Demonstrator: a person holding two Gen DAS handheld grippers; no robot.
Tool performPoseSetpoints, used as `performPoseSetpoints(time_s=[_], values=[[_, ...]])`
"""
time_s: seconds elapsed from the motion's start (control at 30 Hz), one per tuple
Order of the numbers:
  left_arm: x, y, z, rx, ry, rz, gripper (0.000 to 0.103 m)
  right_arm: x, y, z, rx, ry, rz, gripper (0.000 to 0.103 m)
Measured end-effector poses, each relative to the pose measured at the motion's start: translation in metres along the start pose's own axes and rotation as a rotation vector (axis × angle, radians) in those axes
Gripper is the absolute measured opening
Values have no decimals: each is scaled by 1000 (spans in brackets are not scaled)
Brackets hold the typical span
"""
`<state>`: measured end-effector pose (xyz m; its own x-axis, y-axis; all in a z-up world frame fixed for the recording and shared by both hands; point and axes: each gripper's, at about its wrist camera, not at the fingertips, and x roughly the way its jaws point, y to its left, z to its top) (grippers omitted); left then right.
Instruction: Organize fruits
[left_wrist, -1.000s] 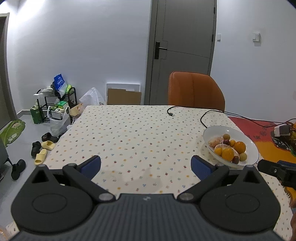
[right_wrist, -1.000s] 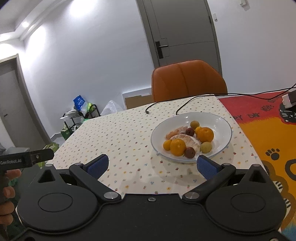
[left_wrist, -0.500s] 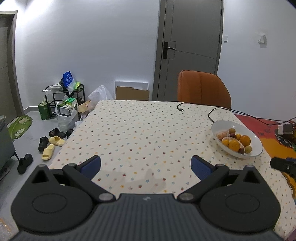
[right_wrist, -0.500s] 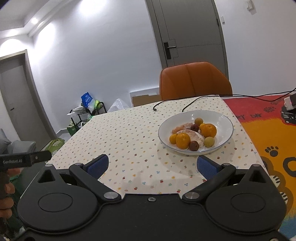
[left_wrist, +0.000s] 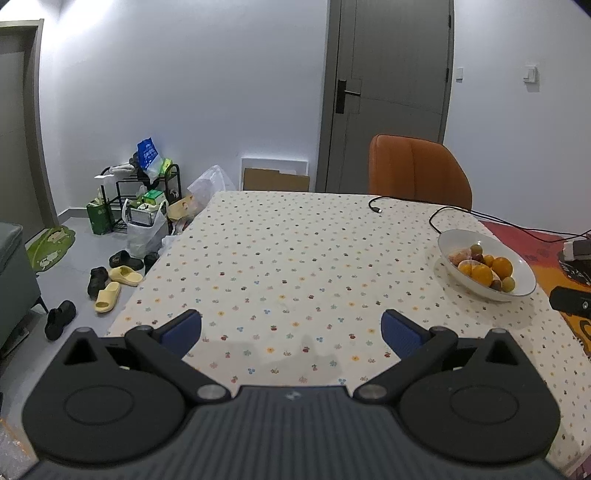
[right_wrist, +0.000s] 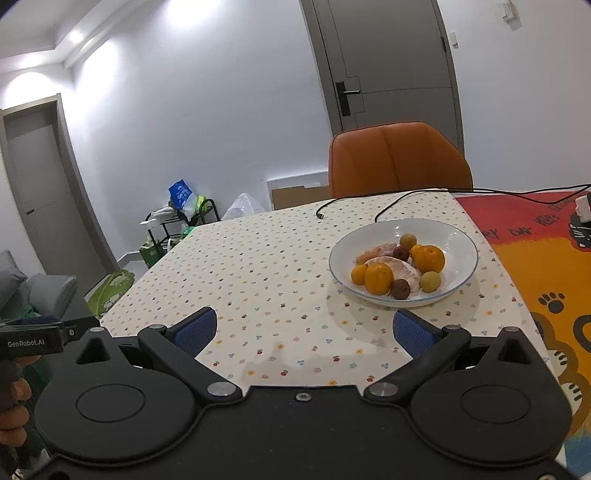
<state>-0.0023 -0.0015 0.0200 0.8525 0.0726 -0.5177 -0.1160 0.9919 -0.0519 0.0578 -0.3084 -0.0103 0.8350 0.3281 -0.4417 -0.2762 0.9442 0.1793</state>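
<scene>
A white bowl (right_wrist: 458, 236) sits near the right edge of the dotted tablecloth; the left wrist view has the bowl (left_wrist: 517, 260) at far right. It holds oranges (right_wrist: 428, 257), peeled citrus pieces (right_wrist: 400, 268), two dark red fruits (right_wrist: 400, 288) and pale yellow-green ones (right_wrist: 430, 281). My right gripper (right_wrist: 304, 330) hovers open over the cloth, short of the bowl and a little left of it. My left gripper (left_wrist: 291, 328) is open too, above the near middle of the table, nothing between its fingers.
An orange chair (left_wrist: 419, 171) stands at the table's far side. Black cables (left_wrist: 436, 214) trail across the far right of the cloth. A colourful mat (right_wrist: 546, 266) lies right of the bowl. Shoes, bags and a rack (left_wrist: 147, 206) crowd the floor at left.
Both grippers have drawn back from the table and risen a little; the bowl looks smaller and farther in both views. Both stay open.
</scene>
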Motion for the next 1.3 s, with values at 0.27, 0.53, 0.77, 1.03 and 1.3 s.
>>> performPoseSetpoints(time_s=[0.27, 0.53, 0.77, 1.03, 1.3], values=[[-4, 0, 2, -2, -8, 2, 103, 1, 0, -3, 4, 8, 3, 103], [-5, -1, 1, 3, -6, -4, 103, 1, 3, -3, -2, 9, 6, 103], [-4, -3, 0, 7, 1, -4, 103, 1, 3, -3, -1, 12, 4, 103], [-4, -3, 1, 11, 2, -7, 103, 0, 6, -3, -7, 13, 6, 103], [-4, -4, 0, 12, 5, -10, 103, 0, 5, -3, -7, 13, 6, 103]])
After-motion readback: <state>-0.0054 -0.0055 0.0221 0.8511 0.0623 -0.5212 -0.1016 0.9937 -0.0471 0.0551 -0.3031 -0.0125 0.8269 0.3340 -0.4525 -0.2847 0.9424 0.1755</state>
